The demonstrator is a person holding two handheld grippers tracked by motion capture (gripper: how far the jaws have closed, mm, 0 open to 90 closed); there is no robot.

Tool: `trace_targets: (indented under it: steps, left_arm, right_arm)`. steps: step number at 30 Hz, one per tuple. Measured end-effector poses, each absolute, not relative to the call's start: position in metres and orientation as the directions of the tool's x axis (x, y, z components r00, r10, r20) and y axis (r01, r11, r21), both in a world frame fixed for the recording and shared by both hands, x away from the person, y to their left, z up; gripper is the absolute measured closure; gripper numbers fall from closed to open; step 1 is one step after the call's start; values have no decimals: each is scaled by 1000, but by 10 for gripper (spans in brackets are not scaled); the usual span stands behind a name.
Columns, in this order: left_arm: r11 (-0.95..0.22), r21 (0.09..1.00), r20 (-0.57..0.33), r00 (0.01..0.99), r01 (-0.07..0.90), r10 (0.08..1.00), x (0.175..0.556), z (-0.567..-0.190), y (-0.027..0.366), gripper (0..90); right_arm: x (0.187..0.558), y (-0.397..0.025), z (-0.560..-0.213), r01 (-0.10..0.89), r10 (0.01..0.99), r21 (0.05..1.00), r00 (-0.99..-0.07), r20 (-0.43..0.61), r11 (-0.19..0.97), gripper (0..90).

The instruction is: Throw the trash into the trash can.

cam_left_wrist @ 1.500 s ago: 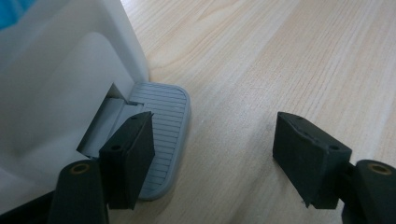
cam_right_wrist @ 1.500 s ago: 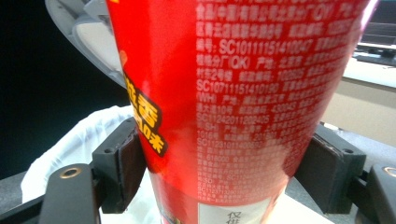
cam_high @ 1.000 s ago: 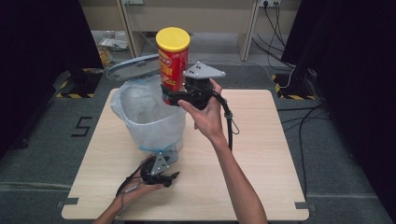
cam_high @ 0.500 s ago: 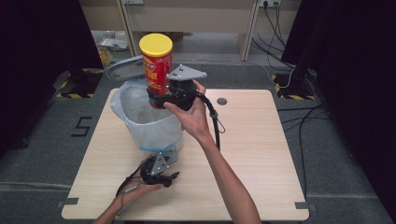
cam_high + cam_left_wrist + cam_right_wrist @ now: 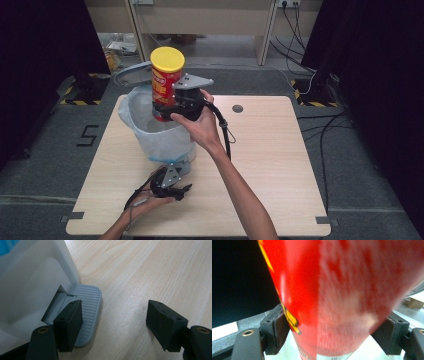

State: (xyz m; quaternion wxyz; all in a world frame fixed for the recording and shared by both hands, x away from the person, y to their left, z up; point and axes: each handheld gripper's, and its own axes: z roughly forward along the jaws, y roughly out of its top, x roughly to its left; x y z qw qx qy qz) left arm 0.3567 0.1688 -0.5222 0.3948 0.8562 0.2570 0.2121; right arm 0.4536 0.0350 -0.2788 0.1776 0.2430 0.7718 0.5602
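Hovering above the open bin [image 5: 150, 135], the right gripper [image 5: 172, 102] has its jaws clamped on a red crisp can [image 5: 166, 82] with a yellow lid, held upright over the bag-lined mouth. In the right gripper view the can [image 5: 342, 297] sits squeezed between both black pads, one on each side, so the grip looks firm for now.

Down at the near edge of the worktop [image 5: 280, 165], the left gripper [image 5: 170, 187] rests just beside the bin's grey foot pedal [image 5: 87, 312]. Its jaws stand wide apart, with nothing between them; one pad lies over the pedal's ribbed face, the other well out over bare wood.

Now the risks. The can is tall and gripped low on its body, so a tilt of the hand could swing it in the pads. It hangs towards the far rim rather than dead centre; released there, it may clip the rim or the raised lid [image 5: 131, 75] and tumble onto the worktop. And if the pedal pad lifts, that lid could drop onto the can.
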Motion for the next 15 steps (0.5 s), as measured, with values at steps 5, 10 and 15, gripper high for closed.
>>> trace_targets:
  steps: [5, 10, 15]
  left_arm:
    - [-561, 783, 166, 778, 270, 606, 357, -522, 169, 288]
    - [-562, 782, 166, 779, 270, 605, 357, -522, 169, 288]
    - [-560, 783, 165, 778, 270, 606, 357, -522, 169, 288]
  right_arm:
    - [454, 34, -278, 181, 575, 954, -818, 11, 239, 201]
    - [455, 33, -280, 192, 585, 947, -811, 4, 259, 207]
    - [455, 31, -280, 169, 576, 948, -818, -18, 270, 140]
